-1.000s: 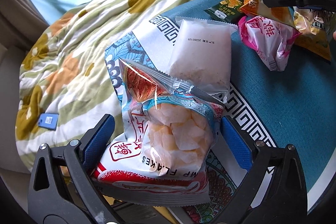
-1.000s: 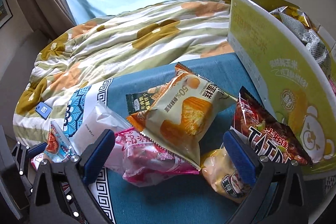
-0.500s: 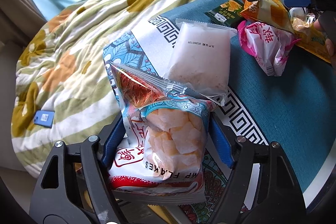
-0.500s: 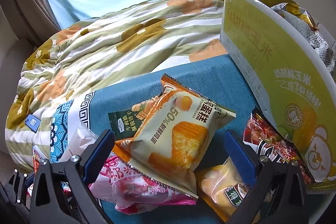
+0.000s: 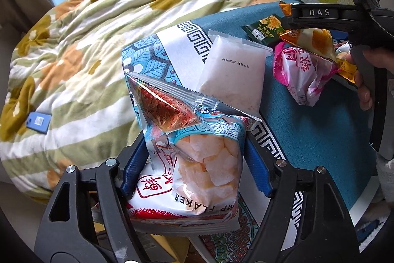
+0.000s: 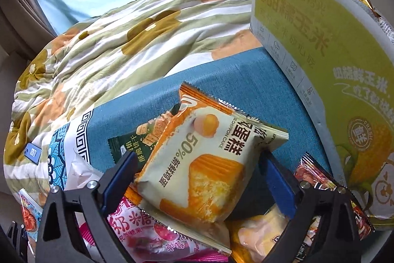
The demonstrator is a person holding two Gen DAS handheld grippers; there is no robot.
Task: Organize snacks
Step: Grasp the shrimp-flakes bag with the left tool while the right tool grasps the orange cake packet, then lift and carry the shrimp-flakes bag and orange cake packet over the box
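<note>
The shrimp flakes bag [image 5: 197, 164] is clamped between the blue pads of the left gripper [image 5: 197, 164], at six o'clock in the left wrist view. The chiffon cake packet [image 6: 204, 164] is flanked by the right gripper [image 6: 197, 179], jaws partly spread; contact cannot be told. A yellow box [image 6: 320, 53] stands at two o'clock on the teal tablecloth [image 6: 221, 80].

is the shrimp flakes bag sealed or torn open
Sealed. The shrimp flakes bag has its crimped top edge intact and looks puffed, with flakes inside, squeezed between the left hand-held gripper fingers.
</note>
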